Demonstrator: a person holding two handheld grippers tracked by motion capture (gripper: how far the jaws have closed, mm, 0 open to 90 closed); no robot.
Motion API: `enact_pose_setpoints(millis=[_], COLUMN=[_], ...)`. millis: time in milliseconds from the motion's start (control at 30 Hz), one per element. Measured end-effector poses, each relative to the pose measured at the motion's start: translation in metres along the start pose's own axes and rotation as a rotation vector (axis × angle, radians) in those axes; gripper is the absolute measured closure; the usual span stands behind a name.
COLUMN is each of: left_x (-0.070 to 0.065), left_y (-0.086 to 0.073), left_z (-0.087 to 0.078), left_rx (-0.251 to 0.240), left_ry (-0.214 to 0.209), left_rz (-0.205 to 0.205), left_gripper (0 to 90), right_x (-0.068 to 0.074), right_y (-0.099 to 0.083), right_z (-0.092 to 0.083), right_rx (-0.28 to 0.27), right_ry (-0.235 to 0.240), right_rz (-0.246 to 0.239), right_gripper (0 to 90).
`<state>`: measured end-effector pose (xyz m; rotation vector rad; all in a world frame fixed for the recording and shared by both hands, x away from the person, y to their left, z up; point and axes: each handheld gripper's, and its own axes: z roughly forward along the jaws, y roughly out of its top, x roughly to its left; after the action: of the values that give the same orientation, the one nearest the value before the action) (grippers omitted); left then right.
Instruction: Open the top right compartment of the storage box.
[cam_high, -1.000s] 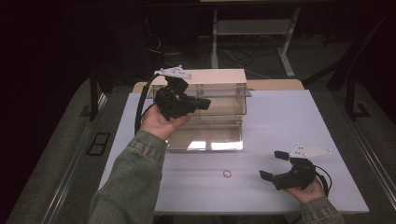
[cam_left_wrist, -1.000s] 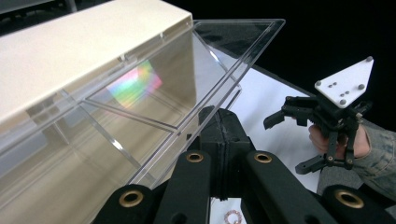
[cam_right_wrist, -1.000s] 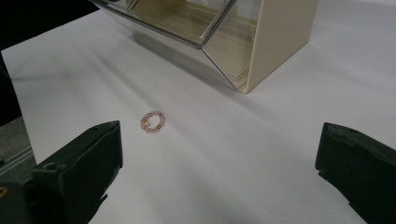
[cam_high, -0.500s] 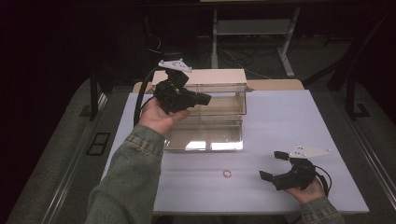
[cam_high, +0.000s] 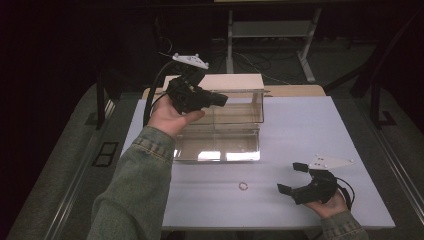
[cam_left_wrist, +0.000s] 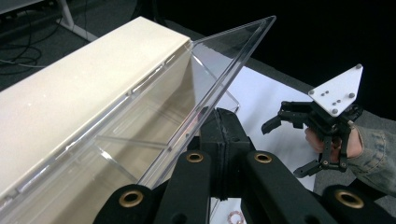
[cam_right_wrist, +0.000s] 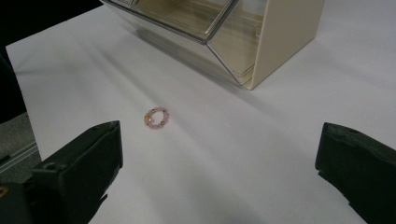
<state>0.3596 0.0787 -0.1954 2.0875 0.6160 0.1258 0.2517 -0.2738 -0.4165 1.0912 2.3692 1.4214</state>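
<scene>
A clear plastic box (cam_high: 235, 131) with a cream back panel (cam_left_wrist: 84, 88) stands at the middle back of the white table. My left gripper (cam_high: 219, 99) is shut on the edge of its clear hinged lid (cam_left_wrist: 233, 60) and holds it tilted up; the black jaws (cam_left_wrist: 223, 128) clamp the lid's rim. A small ring of pink beads (cam_high: 243, 186) lies on the table in front of the box. My right gripper (cam_high: 290, 178) rests low at the front right, open and holding nothing, and the bead ring (cam_right_wrist: 155, 117) lies ahead of it, left of centre between its jaws (cam_right_wrist: 222, 135).
The white table top (cam_high: 320, 125) has free room to the right of the box. Its front edge runs just below the right hand. Metal table legs and cables (cam_high: 260, 55) stand on the dark floor behind.
My left gripper has risen a little and moved back and right with the clear lid, tilting it further up. The right gripper and the bead ring have stayed put.
</scene>
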Motion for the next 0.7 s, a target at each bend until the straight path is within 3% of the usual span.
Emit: enact_pose_setpoints(millis=[700], left_x=[0.0039], left_y=[0.0106], left_z=[0.0003], left_rx=[-0.012], left_ry=[0.003], left_rz=[0.022], left_gripper=[89.6], right_x=[-0.0005], right_y=[-0.0001], right_z=[0.0], right_rx=[0.009], right_ry=[0.007], right_rz=[-0.003], right_gripper=[0.4])
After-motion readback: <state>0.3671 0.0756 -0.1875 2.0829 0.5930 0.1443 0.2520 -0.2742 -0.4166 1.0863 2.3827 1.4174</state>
